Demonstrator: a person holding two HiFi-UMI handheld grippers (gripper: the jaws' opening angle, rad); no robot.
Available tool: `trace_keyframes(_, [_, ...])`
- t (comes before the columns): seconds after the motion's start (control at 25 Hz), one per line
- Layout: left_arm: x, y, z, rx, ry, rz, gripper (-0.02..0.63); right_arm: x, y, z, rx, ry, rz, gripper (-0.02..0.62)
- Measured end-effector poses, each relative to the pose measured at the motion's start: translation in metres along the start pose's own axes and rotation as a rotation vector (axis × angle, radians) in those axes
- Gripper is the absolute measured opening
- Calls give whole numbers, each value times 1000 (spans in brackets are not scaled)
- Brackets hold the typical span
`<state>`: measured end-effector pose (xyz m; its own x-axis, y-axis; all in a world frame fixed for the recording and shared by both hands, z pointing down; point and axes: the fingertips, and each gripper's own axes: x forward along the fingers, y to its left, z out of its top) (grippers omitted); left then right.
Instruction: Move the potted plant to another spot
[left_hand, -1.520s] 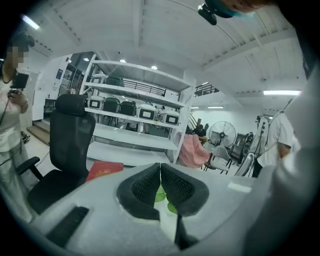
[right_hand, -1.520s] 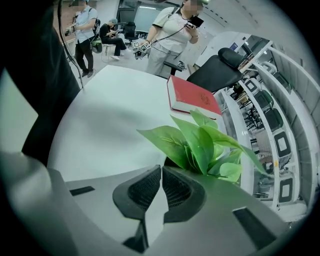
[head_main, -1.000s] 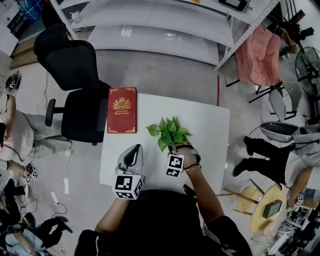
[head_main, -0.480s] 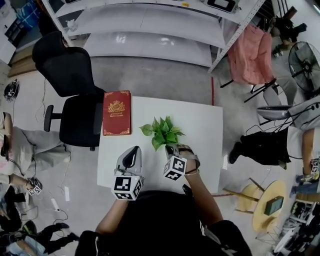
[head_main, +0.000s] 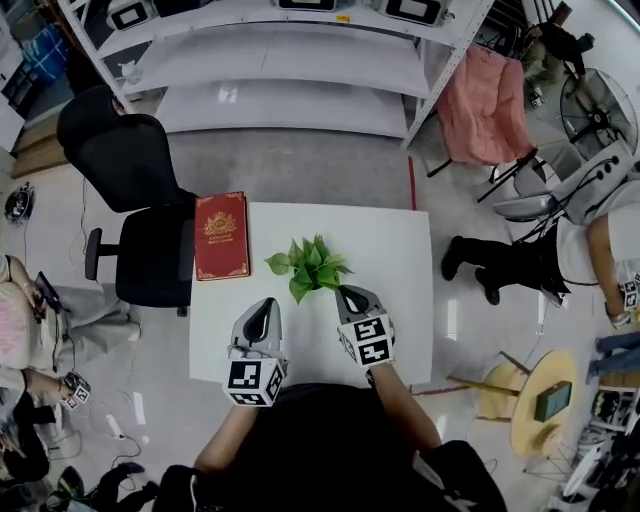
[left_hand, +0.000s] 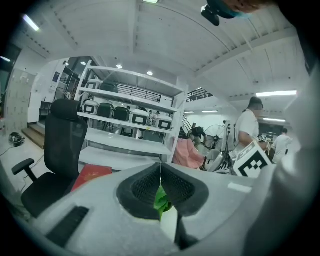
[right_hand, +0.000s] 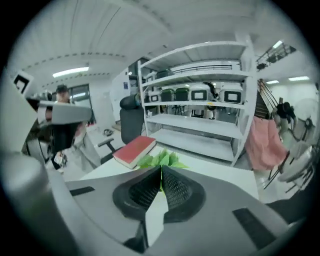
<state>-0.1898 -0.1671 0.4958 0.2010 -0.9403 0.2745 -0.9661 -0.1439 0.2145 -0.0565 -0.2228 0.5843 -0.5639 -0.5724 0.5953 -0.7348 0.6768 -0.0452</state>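
At frame centre the potted plant (head_main: 306, 265) stands on the tabletop (head_main: 400, 240). We see the left claw (head_main: 262, 312) and right claw (head_main: 352, 298) both closed and empty below it. We advise opening one wide, gripping the plant low and keeping it upright.

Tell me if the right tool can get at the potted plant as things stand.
Probably yes: the potted plant stands just ahead of the right tool on the table, with nothing between them. The jaws are together, so they must open first.
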Motion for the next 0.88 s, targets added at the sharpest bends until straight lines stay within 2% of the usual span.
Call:
trace_keyframes(0.16, [-5,-11,4,0,-25,-1,18,-33,-3,18,141,-147,-20,14])
trace_keyframes(0.4, [-10,-17,6,5,-34,-4,18,-77,10,38,221,-287,-41,14])
trace_keyframes(0.88, [-3,-28,-1,22,-7,-40,18,-86,22,30,206,-286,-34,12])
